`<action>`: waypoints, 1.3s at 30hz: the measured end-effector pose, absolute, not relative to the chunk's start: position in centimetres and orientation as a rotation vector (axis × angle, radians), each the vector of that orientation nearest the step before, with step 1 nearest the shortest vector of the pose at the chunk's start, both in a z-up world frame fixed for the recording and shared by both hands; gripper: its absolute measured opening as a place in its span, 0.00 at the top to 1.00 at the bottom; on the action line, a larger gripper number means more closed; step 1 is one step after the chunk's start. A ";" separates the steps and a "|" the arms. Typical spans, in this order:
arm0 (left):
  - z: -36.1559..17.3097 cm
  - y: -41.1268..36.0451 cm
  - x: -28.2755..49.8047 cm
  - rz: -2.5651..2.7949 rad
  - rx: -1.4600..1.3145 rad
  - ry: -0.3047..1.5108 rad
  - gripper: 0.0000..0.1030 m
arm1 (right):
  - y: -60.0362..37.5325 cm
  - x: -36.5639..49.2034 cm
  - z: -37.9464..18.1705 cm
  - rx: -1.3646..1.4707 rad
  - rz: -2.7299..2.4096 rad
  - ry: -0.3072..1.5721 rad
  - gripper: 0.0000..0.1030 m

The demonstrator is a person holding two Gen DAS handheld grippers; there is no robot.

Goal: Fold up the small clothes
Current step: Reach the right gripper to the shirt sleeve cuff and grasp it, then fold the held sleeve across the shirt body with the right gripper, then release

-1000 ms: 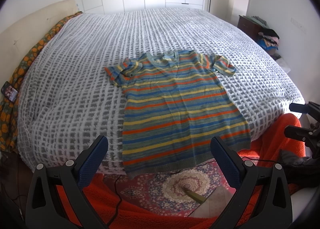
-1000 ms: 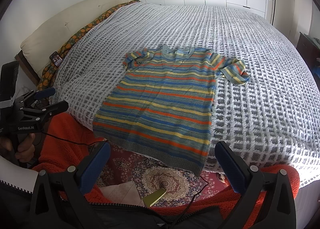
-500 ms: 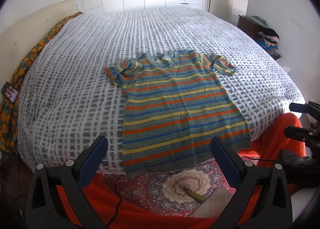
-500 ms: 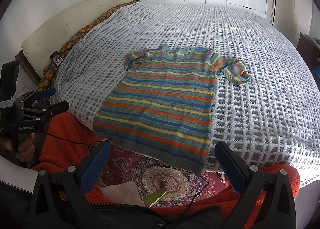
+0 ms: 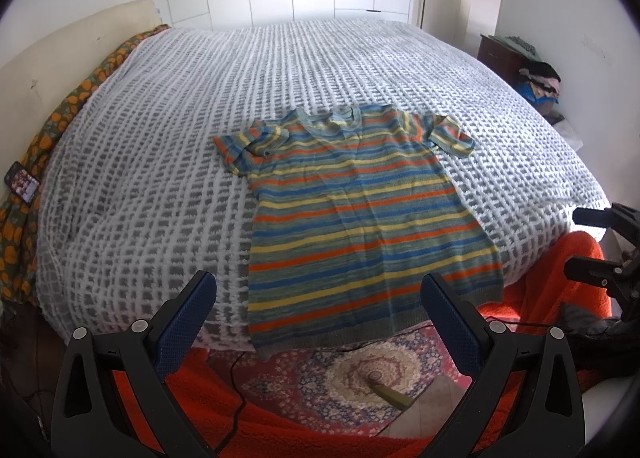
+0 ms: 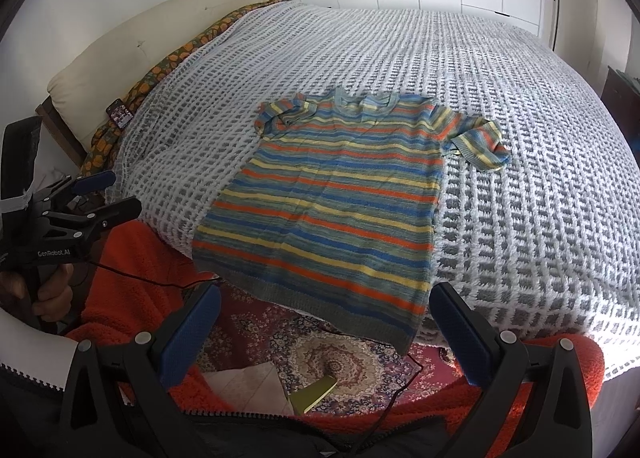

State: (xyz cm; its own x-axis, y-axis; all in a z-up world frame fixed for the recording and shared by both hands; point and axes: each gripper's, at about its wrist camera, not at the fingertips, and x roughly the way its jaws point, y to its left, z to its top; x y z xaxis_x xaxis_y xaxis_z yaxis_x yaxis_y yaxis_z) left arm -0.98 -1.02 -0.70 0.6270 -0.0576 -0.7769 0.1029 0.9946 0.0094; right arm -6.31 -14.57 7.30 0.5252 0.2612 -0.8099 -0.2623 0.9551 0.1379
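Nothing has shifted since the earlier frames. Bed (image 5: 140, 178) fills both views; striped shirt (image 5: 360, 218) lies flat at centre frame, hem overhanging the near edge. Left gripper (image 5: 316, 310) and right gripper (image 6: 324, 318) hover wide open, empty, lower frame. Folding evidently not begun.

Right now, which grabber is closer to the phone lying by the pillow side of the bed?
Left. The left gripper hovers just below the phone, off that bed edge. The right gripper sits further over, beyond the striped shirt's hem.
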 end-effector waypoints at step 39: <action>-3.8 -4.8 5.4 -0.049 0.081 1.103 0.01 | -57.1 23.5 -7.7 0.740 -0.109 0.947 0.68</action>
State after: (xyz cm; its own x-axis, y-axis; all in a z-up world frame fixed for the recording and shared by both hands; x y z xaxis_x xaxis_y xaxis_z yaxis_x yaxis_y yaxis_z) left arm 5.40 -4.80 -3.77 0.4501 0.0004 -0.8930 0.0801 0.9960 0.0408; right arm 23.51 -57.06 -7.72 0.5986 0.2254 -0.7687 0.3944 0.7523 0.5277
